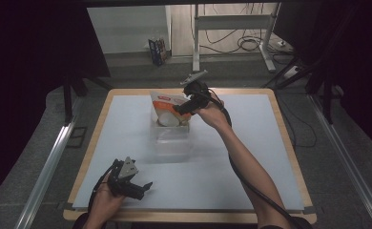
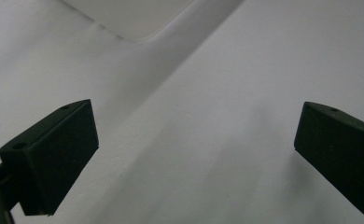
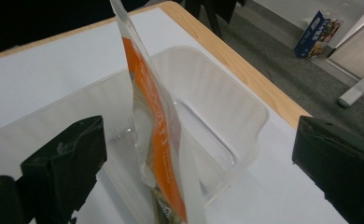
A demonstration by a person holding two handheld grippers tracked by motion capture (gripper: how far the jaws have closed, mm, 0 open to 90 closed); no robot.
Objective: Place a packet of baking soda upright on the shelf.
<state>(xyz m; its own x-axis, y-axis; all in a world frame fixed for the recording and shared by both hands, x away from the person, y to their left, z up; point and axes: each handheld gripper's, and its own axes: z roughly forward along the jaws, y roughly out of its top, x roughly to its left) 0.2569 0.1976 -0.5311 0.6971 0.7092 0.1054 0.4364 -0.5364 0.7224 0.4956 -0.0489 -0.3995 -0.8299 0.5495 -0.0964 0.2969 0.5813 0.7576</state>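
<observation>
A person's right gripper (image 1: 181, 109) hangs over a clear plastic container (image 1: 173, 138) just above the centre of the high view, its jaws spread wide on either side of an orange-and-white pouch (image 1: 167, 109) that stands upright on edge in the far end of the container. In the right gripper view the pouch (image 3: 157, 135) rises between the two black jaws with open space on both sides, neither pad pressing on it, its lower end inside the container (image 3: 227, 121), whose rounded far wall lies near the wooden edge of the table (image 3: 245, 74). The left gripper (image 1: 137, 187) rests at the lower left of the high view, low over the white mat (image 1: 251, 157) that covers the table (image 1: 289, 138), well apart from the container. In the left gripper view its jaws stand wide apart with only bare mat (image 2: 217, 140) between them, and a rounded corner of the container (image 2: 133, 18) shows at the top of the frame. On the floor beyond the table, at the upper centre of the high view, a small blue carton (image 1: 158, 50) stands near the grey legs of a desk frame (image 1: 232, 28).
</observation>
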